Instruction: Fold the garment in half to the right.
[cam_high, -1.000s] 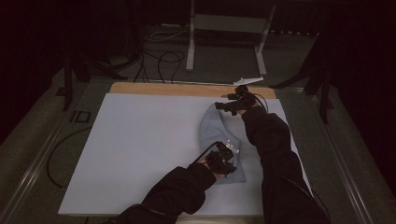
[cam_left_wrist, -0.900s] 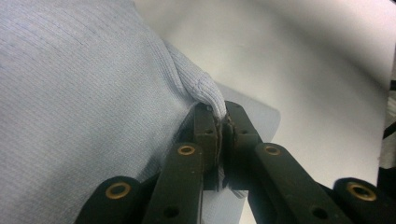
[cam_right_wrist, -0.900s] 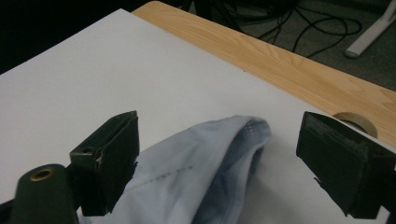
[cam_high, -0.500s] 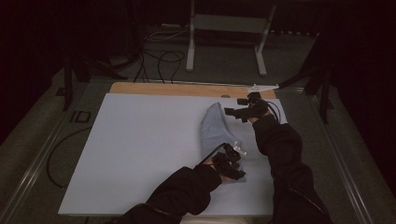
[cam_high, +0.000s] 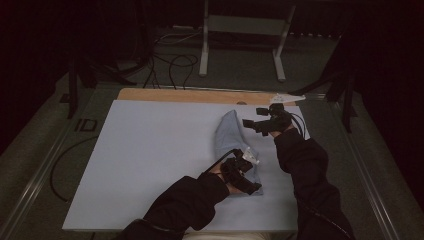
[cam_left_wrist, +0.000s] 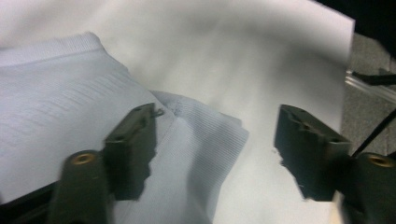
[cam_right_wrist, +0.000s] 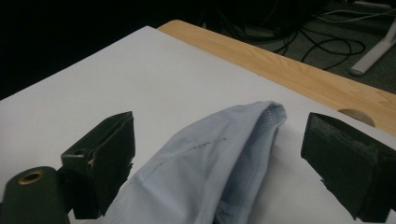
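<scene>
Light blue garment (cam_high: 231, 145) lies on the white sheet (cam_high: 150, 165), right of its middle, folded into a long narrow strip running from the far edge toward the person. Looks like a ribbed knit with a hem band in the left gripper view (cam_left_wrist: 60, 107).

Status, my read: lengthwise fold looks done, since layers are stacked and one folded edge (cam_right_wrist: 261, 140) stands up along the garment's far end. Not flat yet: the near end has a loose corner (cam_left_wrist: 205, 135) flapped over, the far end is humped. Remaining is likely a cross fold or smoothing, then squaring the edges.

Left gripper (cam_high: 246, 172) sits over the garment's near end. Jaws spread wide, one over the cloth, the other past the garment's edge above bare sheet. Nothing pinched.

Right gripper (cam_high: 257, 124) hovers just beside the garment's far end, on its right side. Jaws also spread wide, straddling the raised tip (cam_right_wrist: 273, 112), not gripping it.

So both tools released, garment resting free.

Outward from the garment: wooden table edge (cam_high: 200, 96) shows beyond its far end, a round hole (cam_right_wrist: 356, 115) in the wood near the tip. White paper scrap (cam_high: 287, 97) lies on the wood, right of and beyond the garment. Further out, floor cables (cam_high: 170, 60) and a metal stand (cam_high: 242, 42).
</scene>
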